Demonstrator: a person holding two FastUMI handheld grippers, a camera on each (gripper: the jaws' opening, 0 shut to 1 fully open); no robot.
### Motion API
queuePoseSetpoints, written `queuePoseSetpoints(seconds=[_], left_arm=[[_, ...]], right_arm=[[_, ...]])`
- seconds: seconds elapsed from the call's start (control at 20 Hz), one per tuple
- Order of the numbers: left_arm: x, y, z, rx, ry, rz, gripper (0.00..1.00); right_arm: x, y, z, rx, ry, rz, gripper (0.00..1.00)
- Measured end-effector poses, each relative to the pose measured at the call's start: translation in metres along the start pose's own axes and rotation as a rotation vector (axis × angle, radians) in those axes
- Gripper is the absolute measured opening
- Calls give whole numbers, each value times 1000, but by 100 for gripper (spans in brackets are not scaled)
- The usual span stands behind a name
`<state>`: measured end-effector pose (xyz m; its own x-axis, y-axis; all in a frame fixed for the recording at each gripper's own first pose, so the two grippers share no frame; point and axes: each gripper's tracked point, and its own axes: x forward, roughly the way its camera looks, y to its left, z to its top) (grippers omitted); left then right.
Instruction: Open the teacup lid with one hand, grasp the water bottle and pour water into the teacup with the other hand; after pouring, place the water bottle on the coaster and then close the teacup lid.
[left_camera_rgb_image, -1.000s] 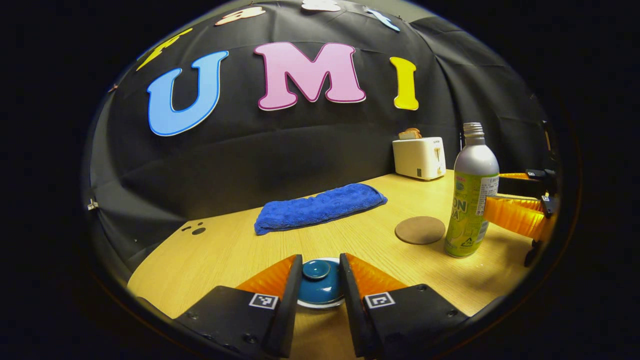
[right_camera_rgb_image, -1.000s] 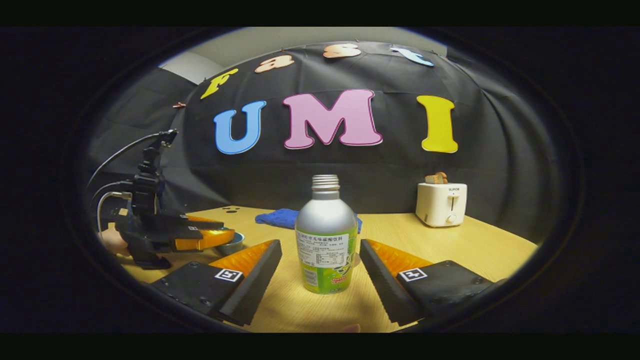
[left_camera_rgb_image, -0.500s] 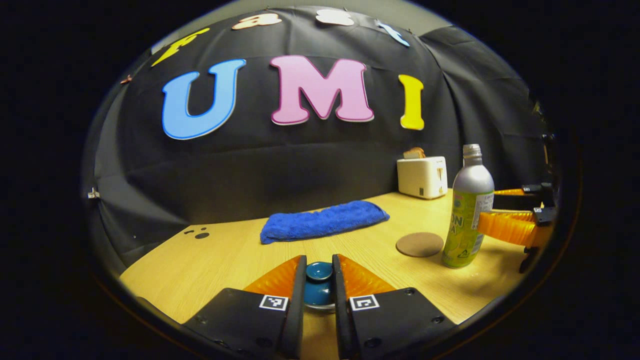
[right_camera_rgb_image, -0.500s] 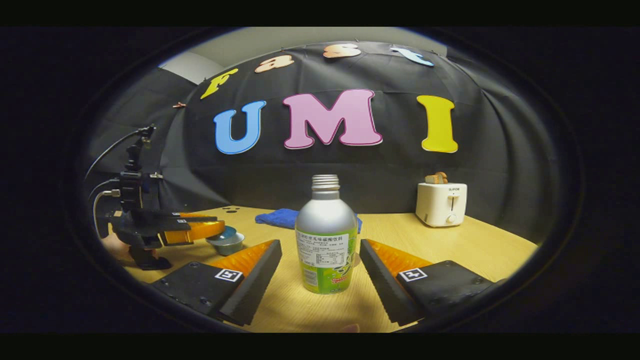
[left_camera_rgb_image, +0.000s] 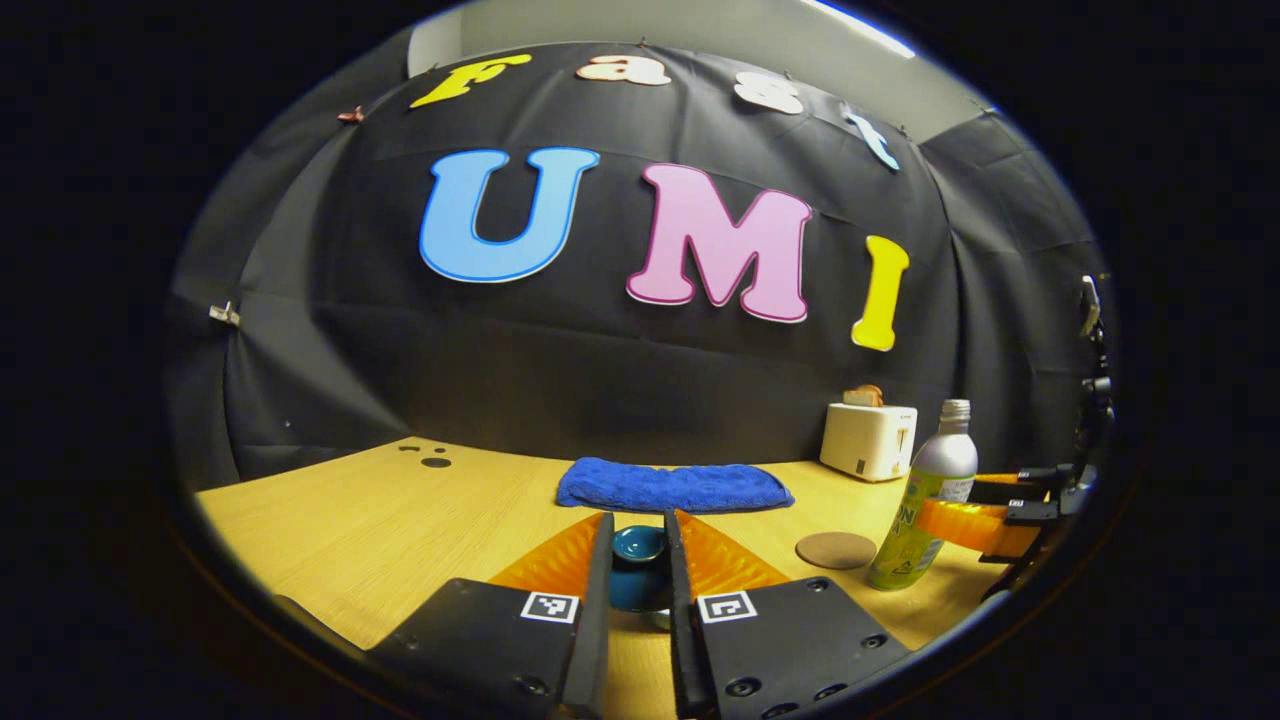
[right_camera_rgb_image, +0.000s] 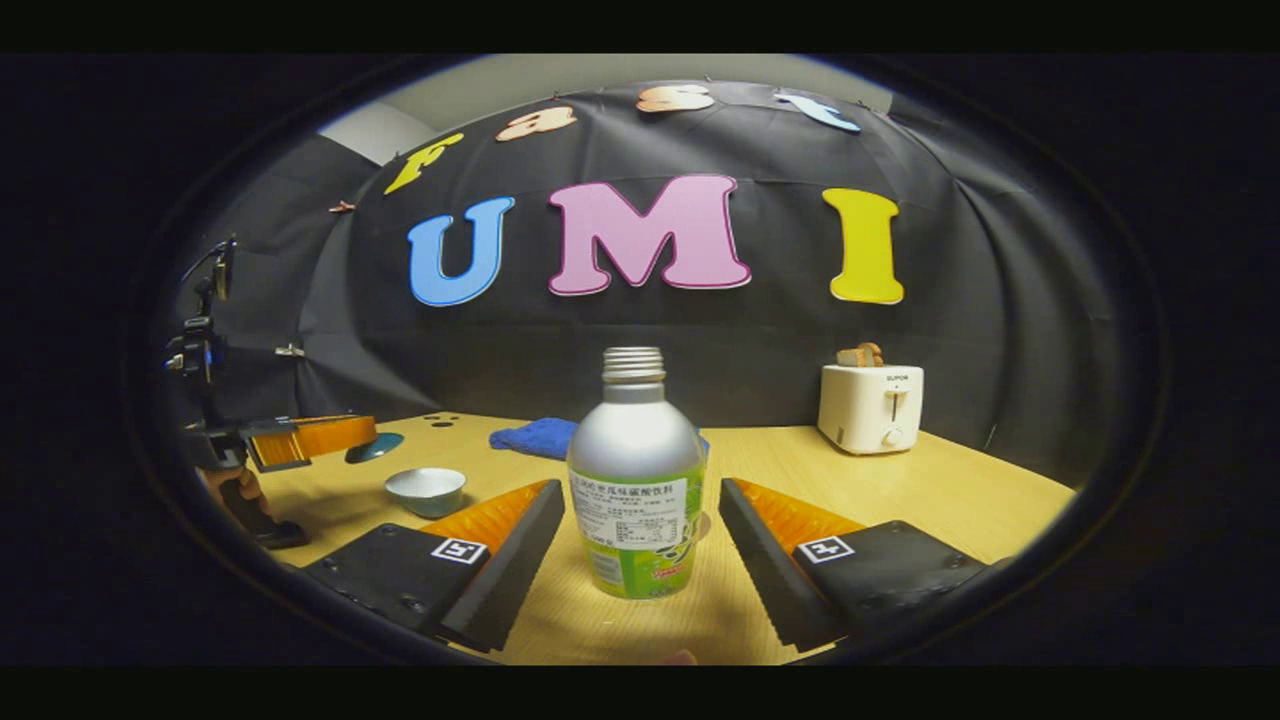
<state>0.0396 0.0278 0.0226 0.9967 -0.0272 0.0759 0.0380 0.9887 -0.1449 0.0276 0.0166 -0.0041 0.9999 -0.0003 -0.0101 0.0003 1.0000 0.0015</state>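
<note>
Above tabletop (right_camera_rgb_image: 900, 500), your left tongs (left_camera_rgb_image: 638, 570) grip lid (left_camera_rgb_image: 638, 545) (teacup (right_camera_rgb_image: 425, 490) uncovered); right tongs (right_camera_rgb_image: 640, 540) wide: clamp bottle (right_camera_rgb_image: 633, 480) next.

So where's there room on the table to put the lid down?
The widest bare patch of table is left of the blue towel, running to the edge. More bare wood lies right of the toaster. It gets crowded around the bottle, coaster and right gripper.
</note>
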Motion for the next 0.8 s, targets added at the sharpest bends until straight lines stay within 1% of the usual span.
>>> queuePoseSetpoints(seconds=[0.05, 0.1, 0.15, 0.2, 0.35, 0.45, 0.5, 0.6, 0.7, 0.8], left_arm=[[-1, 11, 4, -51, -3, 2, 29], [-4, 21, 5, -78, 2, 5, 29], [-7, 31, 6, -82, 15, 8, 29], [-9, 43, 5, -71, 24, 21, 29], [-16, 68, 12, -42, 29, 58, 29], [-20, 73, 19, -44, 11, 56, 29], [-22, 71, 21, -56, 3, 45, 29], [-20, 70, 21, -104, 0, 16, 29], [-20, 70, 20, -171, 1, -8, 29], [-23, 82, 20, -188, -3, 2, 29]], right_arm=[[1, 1, 0, 0, -1, 3, 96], [2, 2, 0, 0, -1, 7, 97], [3, 2, 0, 0, 1, 9, 86], [3, 3, 0, 0, 0, 12, 82], [5, 0, 1, -2, -3, -4, 79], [9, -1, 2, -11, 6, -21, 77], [13, 1, 2, -67, 27, -35, 77], [19, 8, 11, -207, 30, -49, 75], [30, 22, 21, -413, 34, -47, 75], [38, 36, 34, -592, 13, -44, 75]])
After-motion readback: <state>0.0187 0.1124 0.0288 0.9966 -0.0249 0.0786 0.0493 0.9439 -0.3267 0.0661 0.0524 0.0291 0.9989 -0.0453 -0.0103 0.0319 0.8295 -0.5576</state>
